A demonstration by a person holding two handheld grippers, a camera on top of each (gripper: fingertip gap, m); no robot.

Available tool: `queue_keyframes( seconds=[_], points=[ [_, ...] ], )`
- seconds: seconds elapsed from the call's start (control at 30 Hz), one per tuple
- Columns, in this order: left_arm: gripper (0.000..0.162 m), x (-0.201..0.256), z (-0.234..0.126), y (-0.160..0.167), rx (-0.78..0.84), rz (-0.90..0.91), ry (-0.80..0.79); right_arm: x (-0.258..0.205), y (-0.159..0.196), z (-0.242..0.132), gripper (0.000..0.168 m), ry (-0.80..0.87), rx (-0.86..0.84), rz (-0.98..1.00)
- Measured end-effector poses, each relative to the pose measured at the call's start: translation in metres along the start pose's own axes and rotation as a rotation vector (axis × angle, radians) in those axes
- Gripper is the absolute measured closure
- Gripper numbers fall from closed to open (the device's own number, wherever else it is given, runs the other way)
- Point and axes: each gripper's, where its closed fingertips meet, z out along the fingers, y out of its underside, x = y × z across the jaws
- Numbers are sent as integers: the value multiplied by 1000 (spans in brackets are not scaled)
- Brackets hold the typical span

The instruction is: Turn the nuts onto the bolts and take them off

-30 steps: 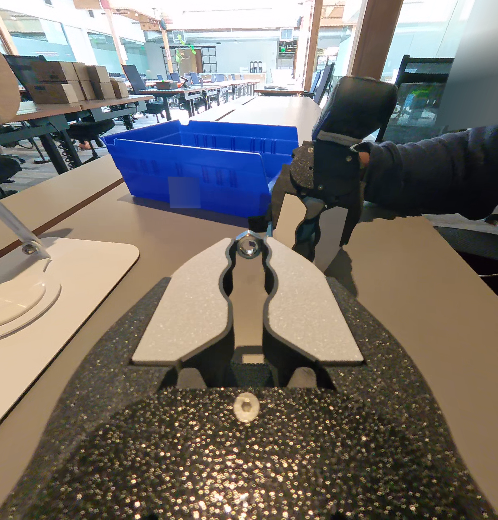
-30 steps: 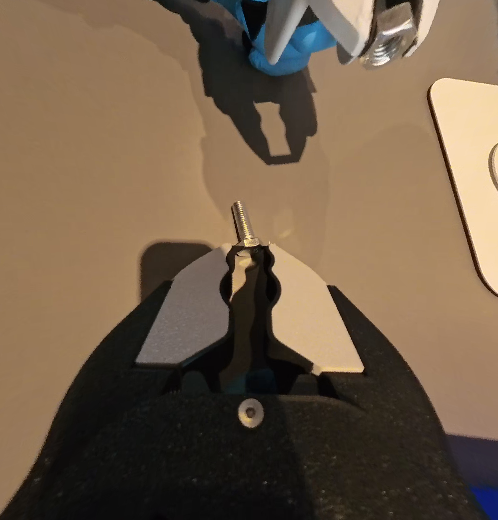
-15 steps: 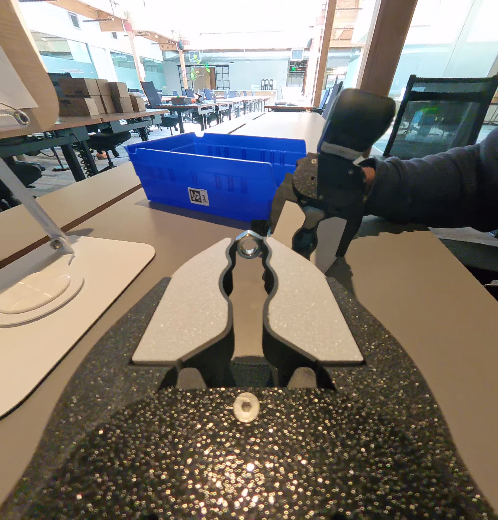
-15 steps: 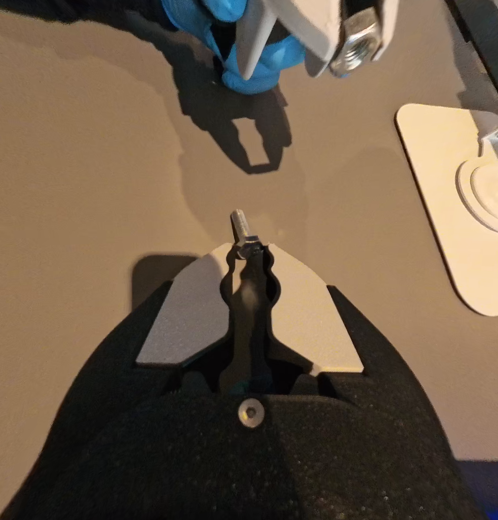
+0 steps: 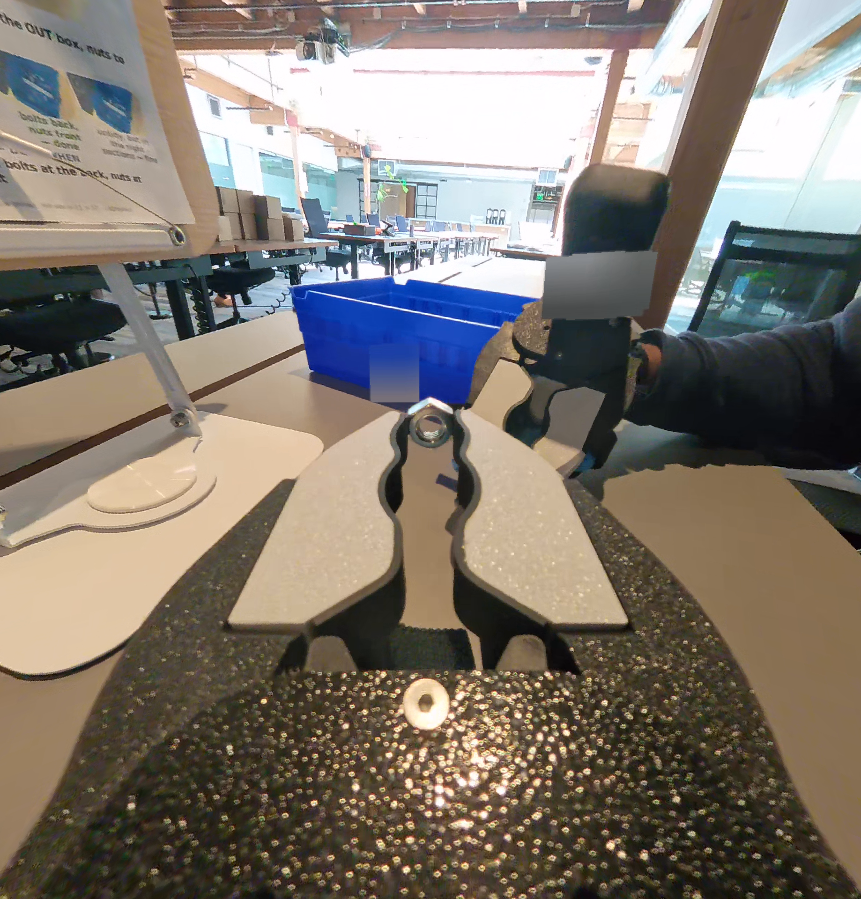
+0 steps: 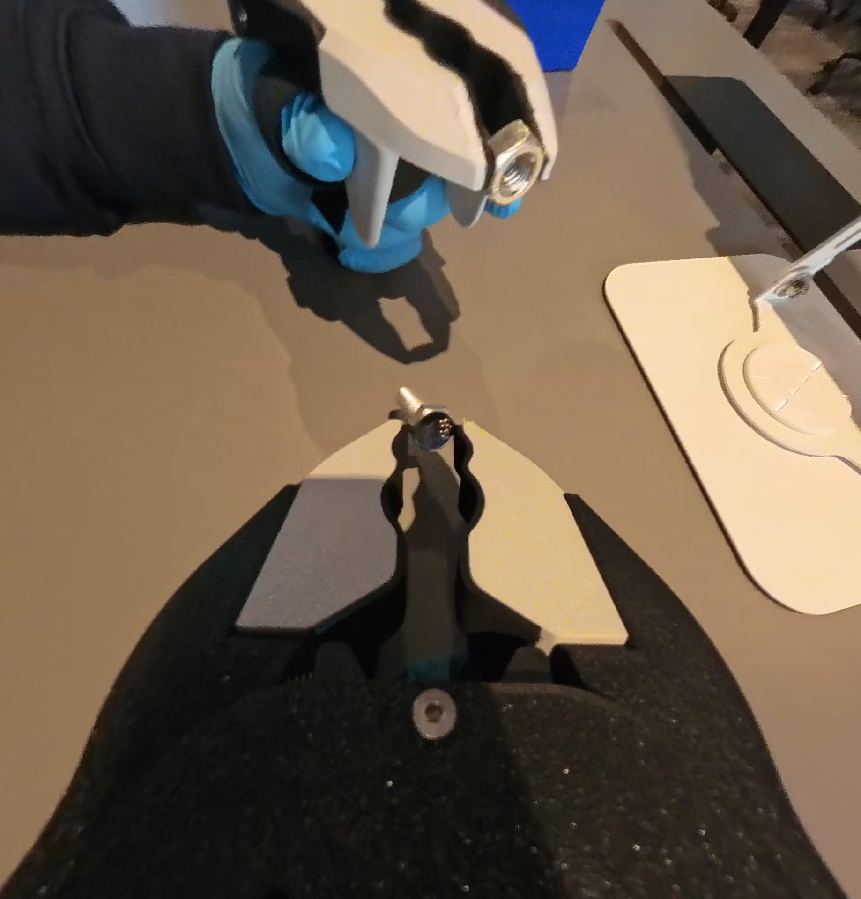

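Observation:
My left gripper (image 5: 429, 428) is shut on a silver hex nut (image 5: 429, 430) at its fingertips, held above the grey table. The same nut (image 6: 515, 171) and left gripper (image 6: 511, 165) show at the top of the right wrist view, held by a blue-gloved hand (image 6: 321, 146). My right gripper (image 6: 427, 430) is shut on the head of a small silver bolt (image 6: 419, 418); its threaded end points up and away toward the nut. The two are apart. The right gripper also shows in the left wrist view (image 5: 560, 438), right of the nut.
A blue bin (image 5: 370, 335) stands on the table behind the grippers. A white stand base (image 5: 127, 511) with a sloping rod and a sheet holder sits at the left; it also shows in the right wrist view (image 6: 711, 438) at the right. A dark-sleeved arm (image 5: 759, 389) reaches in from the right. The left gripper's tips are roughly 8 centimeters from the right gripper's.
The left gripper with the nut has come lower and closer to the bolt in the right wrist view. The bolt has tilted more toward pointing away. Both cameras have shifted; the stand shows more.

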Motion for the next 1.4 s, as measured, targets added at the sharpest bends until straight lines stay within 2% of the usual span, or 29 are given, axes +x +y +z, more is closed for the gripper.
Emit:
queue_keyframes(
  seconds=[0.23,0.27,0.4,0.63,0.9,1.2,1.4],
  points=[
    [145,-15,-11,-12,96,-45,-33,29,-25,16,153,61,113,136],
    [146,-17,-12,-14,109,-54,-35,35,-29,19,162,75,140,162],
    [145,-24,-19,-18,137,-73,-50,51,-48,25,163,66,240,243],
    [145,-34,-24,-17,131,-85,-83,50,-33,33,163,76,142,210],
    [145,-32,-19,-13,98,-70,-93,35,4,43,162,231,-161,103],
    [145,-32,-21,-14,109,-74,-101,17,17,36,162,242,-236,103],
    [145,-29,-20,-13,98,-69,-93,10,17,32,157,179,-227,72]
  ],
)
